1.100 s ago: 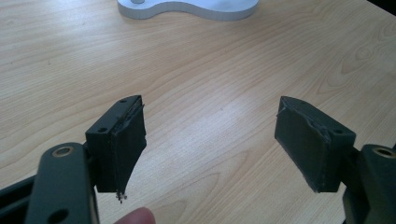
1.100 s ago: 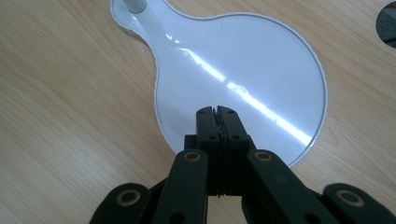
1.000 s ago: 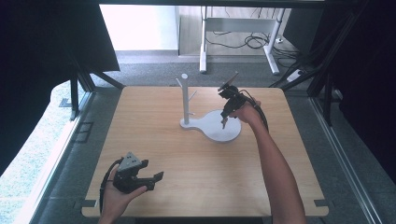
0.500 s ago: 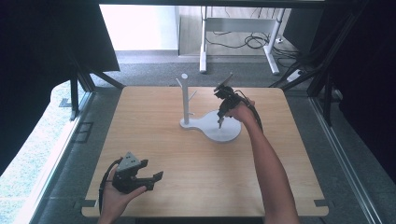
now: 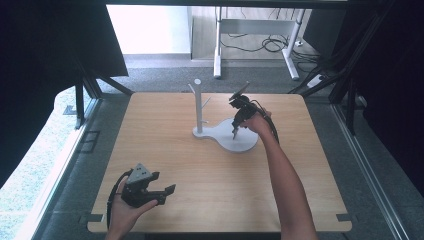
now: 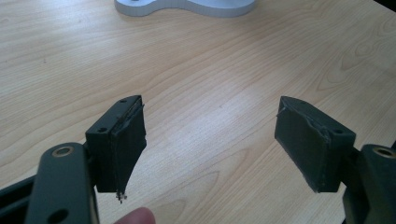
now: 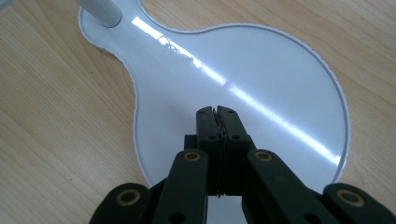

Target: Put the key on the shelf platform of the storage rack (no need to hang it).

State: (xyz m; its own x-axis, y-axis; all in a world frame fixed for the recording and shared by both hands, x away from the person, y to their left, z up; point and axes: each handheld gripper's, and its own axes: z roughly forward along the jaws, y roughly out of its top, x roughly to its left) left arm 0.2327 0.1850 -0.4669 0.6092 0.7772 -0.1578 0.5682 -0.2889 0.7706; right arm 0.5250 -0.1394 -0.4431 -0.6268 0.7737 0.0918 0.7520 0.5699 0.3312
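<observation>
A white stand (image 5: 199,107) with a short branched post rises from a flat white base (image 5: 235,140) near the middle of the wooden table. My right gripper (image 5: 234,133) points down over the round part of that base (image 7: 261,84), jaws shut with nothing between them, tips just above the glossy surface. Near the front left edge my left gripper (image 5: 167,192) rests low in a hand, lying level. Its jaws stand wide open with bare wood between the pads (image 6: 128,140). The edge of the white base (image 6: 187,7) shows far ahead of it.
The wooden table (image 5: 165,145) has dark frames and black curtains on both sides. Beyond its far edge lie a grey floor, desk legs (image 5: 218,45) and loose cables (image 5: 270,44). A cable (image 5: 114,192) trails from the left gripper.
My right gripper has sunk a little toward the round white base, still shut. The left gripper and its hand have stayed put.
</observation>
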